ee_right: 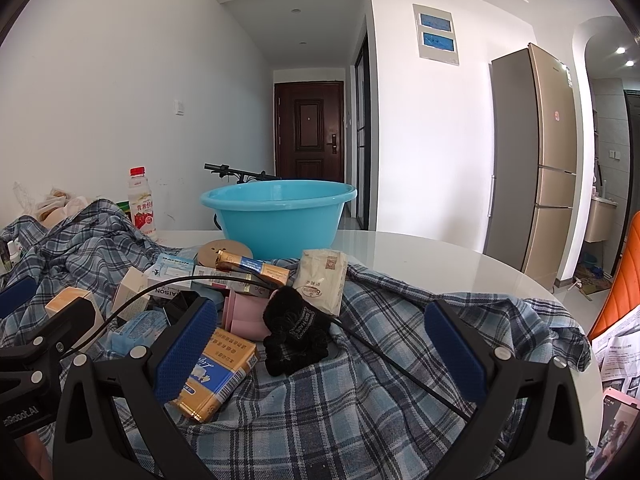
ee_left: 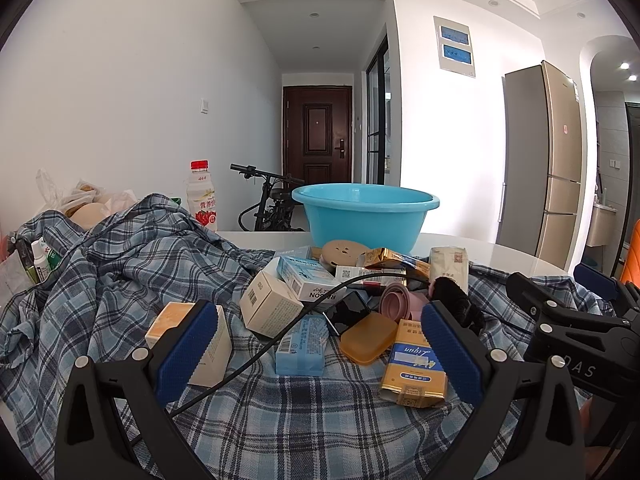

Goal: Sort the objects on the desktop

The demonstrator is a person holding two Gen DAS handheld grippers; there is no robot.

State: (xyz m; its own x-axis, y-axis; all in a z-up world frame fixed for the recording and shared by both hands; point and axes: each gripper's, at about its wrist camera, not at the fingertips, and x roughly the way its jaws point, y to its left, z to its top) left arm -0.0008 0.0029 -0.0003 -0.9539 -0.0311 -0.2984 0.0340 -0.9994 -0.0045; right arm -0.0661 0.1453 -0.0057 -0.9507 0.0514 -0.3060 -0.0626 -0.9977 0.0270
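- White-walled room, dark brown door (ee_left: 317, 130) down the hallway, tall gold-and-grey fridge (ee_left: 540, 156) at right
- round white glossy table (ee_right: 420, 256), mostly under a rumpled blue plaid shirt (ee_left: 132, 268)
- light blue plastic basin (ee_left: 364, 212) at the far side of the table, behind the clutter
- white drink bottle with red cap (ee_left: 202, 196) upright, left of the basin
- clutter heaped on the shirt: beige cardboard box (ee_left: 270, 306), white-and-blue RAISON carton (ee_left: 310, 280), light blue tissue pack (ee_left: 302, 344), gold-and-blue cigarette pack (ee_left: 414, 364), amber translucent soap-like case (ee_left: 366, 338), pink folded cup (ee_left: 400, 302), black fuzzy scrunchie (ee_right: 296, 332)
- thin black cable (ee_left: 256, 354) runs across the pile
- left gripper (ee_left: 320, 352): jaws fully spread, nothing between the blue pads, hovering over the tissue pack and amber case
- right gripper (ee_right: 320, 350): jaws fully spread, gripping nothing, scrunchie lying in the gap, untouched
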